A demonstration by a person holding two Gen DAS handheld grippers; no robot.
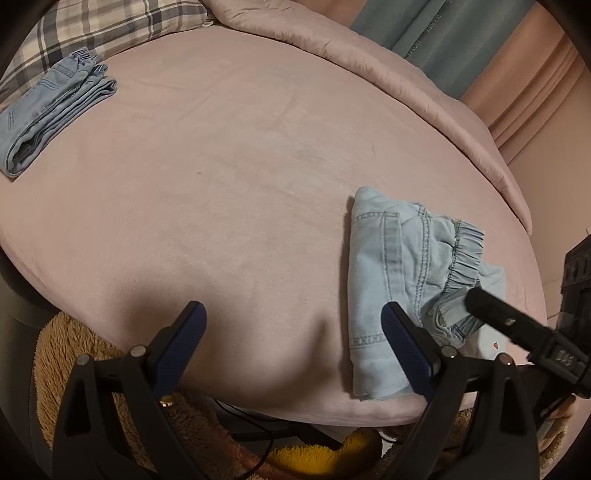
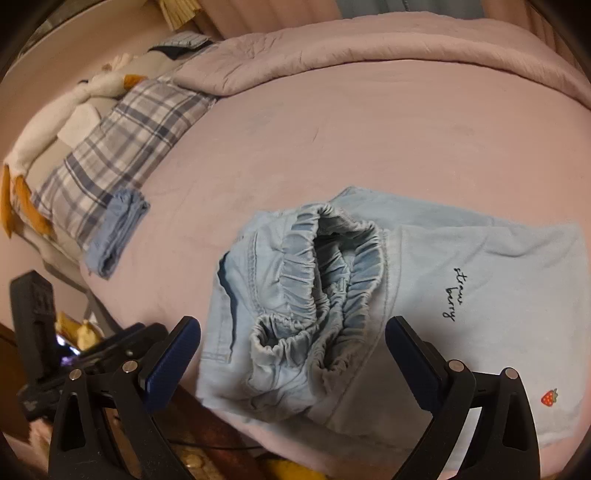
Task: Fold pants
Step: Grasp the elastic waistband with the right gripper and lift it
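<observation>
Light blue pants (image 1: pixel 402 266) lie folded into a small bundle near the front right edge of the pink bed (image 1: pixel 229 166). In the right wrist view the pants (image 2: pixel 461 258) show a gathered elastic waistband (image 2: pixel 332 266), "strawberry" lettering and a small red strawberry (image 2: pixel 549 397). My left gripper (image 1: pixel 293 336) is open and empty, its right finger just over the bundle's left edge. My right gripper (image 2: pixel 291 354) is open, its jaws standing either side of the waistband, above it. The right gripper's black finger also shows in the left wrist view (image 1: pixel 509 321), over the pants.
A second pair of darker blue jeans (image 1: pixel 51 118) lies folded at the bed's far left, next to a plaid pillow (image 1: pixel 99 29). A pink quilt (image 1: pixel 369 66) is bunched along the far side. A brown plush rug (image 1: pixel 74 354) lies below the bed's front edge.
</observation>
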